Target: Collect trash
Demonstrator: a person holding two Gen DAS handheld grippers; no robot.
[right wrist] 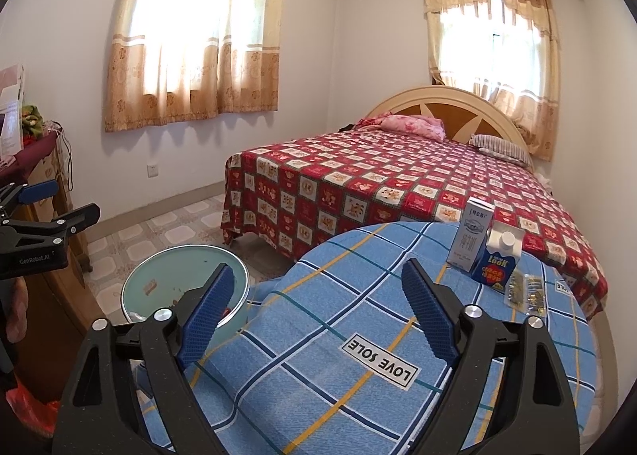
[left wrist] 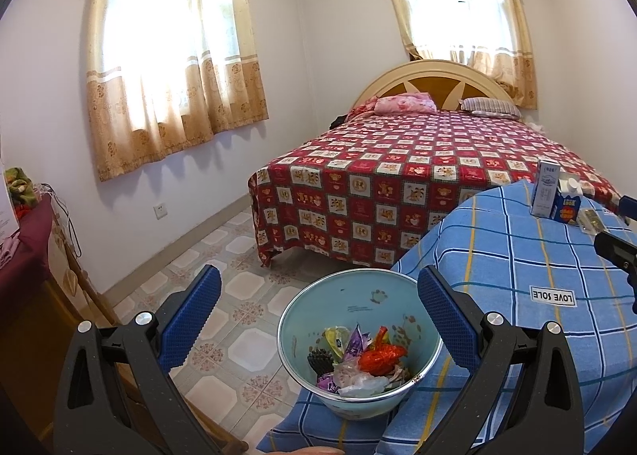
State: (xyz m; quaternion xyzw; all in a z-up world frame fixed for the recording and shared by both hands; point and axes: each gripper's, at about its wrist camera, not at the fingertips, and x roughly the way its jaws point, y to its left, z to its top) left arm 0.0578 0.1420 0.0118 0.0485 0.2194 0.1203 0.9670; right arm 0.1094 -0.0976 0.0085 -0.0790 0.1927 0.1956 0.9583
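Left gripper [left wrist: 318, 319]: jaws spread wide, holding nothing; it hangs over the rim of the bin, which sits between and just below its two blue pads [left wrist: 191, 319].
Right gripper [right wrist: 314, 307]: jaws spread wide and empty, poised above the near part of the table, with the cartons ahead and to its right, well apart from the fingertips.
Bin [left wrist: 302, 315]: pale blue-green round bucket standing beside the table's left edge; in the right wrist view its rim [right wrist: 159, 260] shows partly behind the right gripper's left finger.
Trash in bin [left wrist: 382, 359]: crumpled wrappers at the bottom, among them a red one, purple ones, a yellow one and clear plastic.
Table [right wrist: 318, 355]: round, covered by a blue checked cloth with a "LOVE SOLE" label.
White carton [right wrist: 471, 238]: upright at the far right of the table.
Blue carton [right wrist: 497, 262]: upright with a white cap, touching or just beside the white carton on its right.
Clear packet [right wrist: 523, 289]: lies flat just right of the blue carton.
Bed [right wrist: 398, 184]: red patterned spread, behind the table.
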